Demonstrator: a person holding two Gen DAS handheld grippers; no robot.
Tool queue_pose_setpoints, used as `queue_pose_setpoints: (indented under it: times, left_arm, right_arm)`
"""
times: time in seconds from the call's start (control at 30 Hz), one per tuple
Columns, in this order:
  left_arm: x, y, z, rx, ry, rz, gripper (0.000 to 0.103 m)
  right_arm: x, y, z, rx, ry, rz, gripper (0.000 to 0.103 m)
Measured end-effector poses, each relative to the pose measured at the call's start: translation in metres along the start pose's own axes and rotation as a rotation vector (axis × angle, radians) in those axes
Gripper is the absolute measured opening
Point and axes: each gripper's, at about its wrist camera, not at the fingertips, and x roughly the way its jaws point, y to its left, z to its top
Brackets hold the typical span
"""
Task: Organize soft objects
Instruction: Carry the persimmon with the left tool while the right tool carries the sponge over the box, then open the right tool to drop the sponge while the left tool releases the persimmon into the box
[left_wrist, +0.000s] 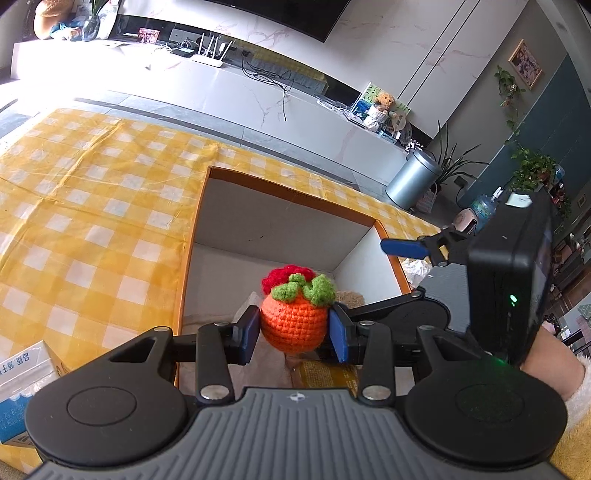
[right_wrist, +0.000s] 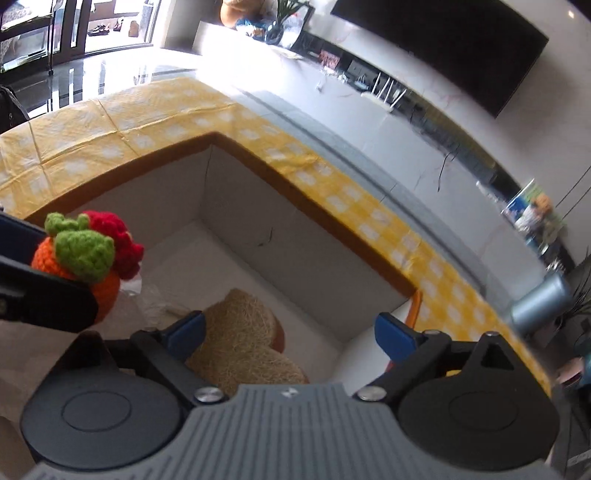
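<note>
My left gripper (left_wrist: 293, 332) is shut on an orange crocheted fruit (left_wrist: 293, 325) with green leaves and a red tuft, held over the open cardboard box (left_wrist: 280, 221). The fruit also shows in the right wrist view (right_wrist: 79, 258) at the left. My right gripper (right_wrist: 291, 332) is open and empty above the box (right_wrist: 295, 236), over a tan plush toy (right_wrist: 240, 343) that lies on the box floor. The right gripper also shows in the left wrist view (left_wrist: 406, 247) at the box's right rim.
The box stands on a yellow checked cloth (left_wrist: 92, 206). A blue and white carton (left_wrist: 22, 391) stands at the left near edge. Clear plastic wrap (right_wrist: 155, 299) lies in the box beside the plush. A white TV bench (left_wrist: 258, 99) runs behind.
</note>
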Motion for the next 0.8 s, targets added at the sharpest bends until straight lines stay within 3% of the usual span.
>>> queue_pose_setpoints:
  times: [0.13, 0.37, 0.53, 0.8]
  left_arm:
    - [0.000, -0.001, 0.001, 0.009, -0.012, 0.014, 0.045]
    - [0.003, -0.004, 0.002, 0.038, -0.037, 0.014, 0.045]
    - [0.010, -0.009, 0.005, 0.065, -0.059, 0.022, 0.045]
    - [0.040, -0.019, 0.008, 0.127, -0.076, 0.160, 0.045]
  right_arm:
    - [-0.033, -0.012, -0.007, 0.048, -0.093, -0.036, 0.099]
    - [-0.074, -0.048, -0.035, 0.313, -0.238, -0.097, 0.100]
    - [-0.071, -0.065, -0.055, 0.446, -0.228, -0.085, 0.100]
    - [-0.051, -0.073, -0.061, 0.577, -0.240, -0.024, 0.100]
